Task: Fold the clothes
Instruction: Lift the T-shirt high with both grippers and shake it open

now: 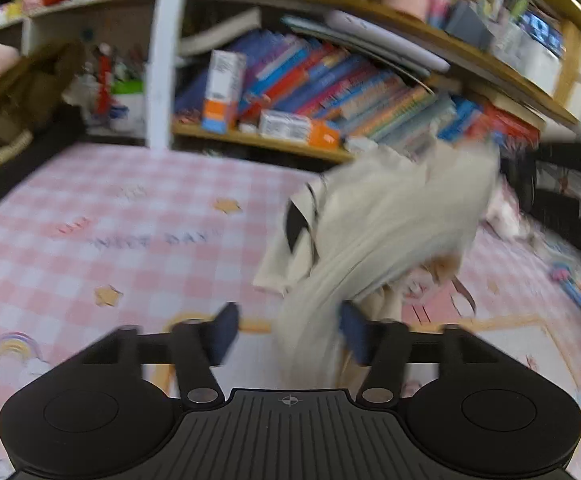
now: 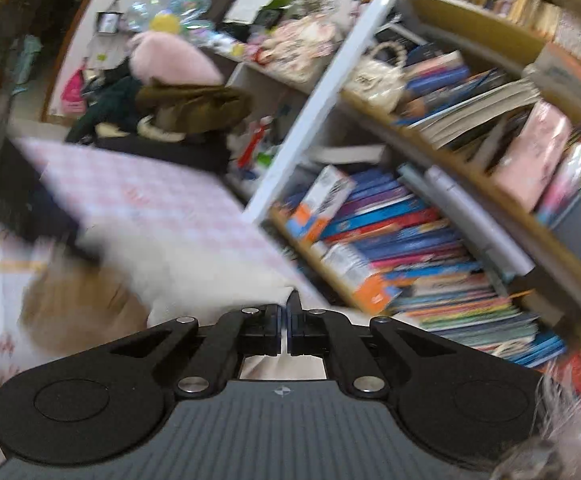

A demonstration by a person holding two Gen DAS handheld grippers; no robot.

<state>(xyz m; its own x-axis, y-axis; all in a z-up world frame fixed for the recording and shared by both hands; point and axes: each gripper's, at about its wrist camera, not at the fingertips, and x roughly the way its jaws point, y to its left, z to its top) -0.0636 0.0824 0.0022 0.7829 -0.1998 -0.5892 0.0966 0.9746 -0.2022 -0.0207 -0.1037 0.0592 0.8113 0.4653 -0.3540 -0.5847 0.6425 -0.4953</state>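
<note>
Hanging garment: one cream garment (image 1: pixel 386 224), blurred, draped above the pink checked counter (image 1: pixel 90 216).
Left gripper (image 1: pixel 288 330): two fingers (image 1: pixel 224 334) spread apart; cloth falls between them, ungripped.
Right gripper (image 2: pixel 286 312): two fingers pressed together, pinching a white edge of the garment (image 2: pixel 194 264).
Bookshelf (image 1: pixel 258 142): crowded with books, too many to count.

Two wrist-mounted fisheye views, both blurred.
Left wrist: looks forward and down across the pink checked cloth (image 1: pixel 90 220) toward the bookshelf (image 1: pixel 330 92). Right wrist: tilted, nearer the same bookshelf (image 2: pixel 410 240); both share the cloth (image 2: pixel 150 200).
</note>
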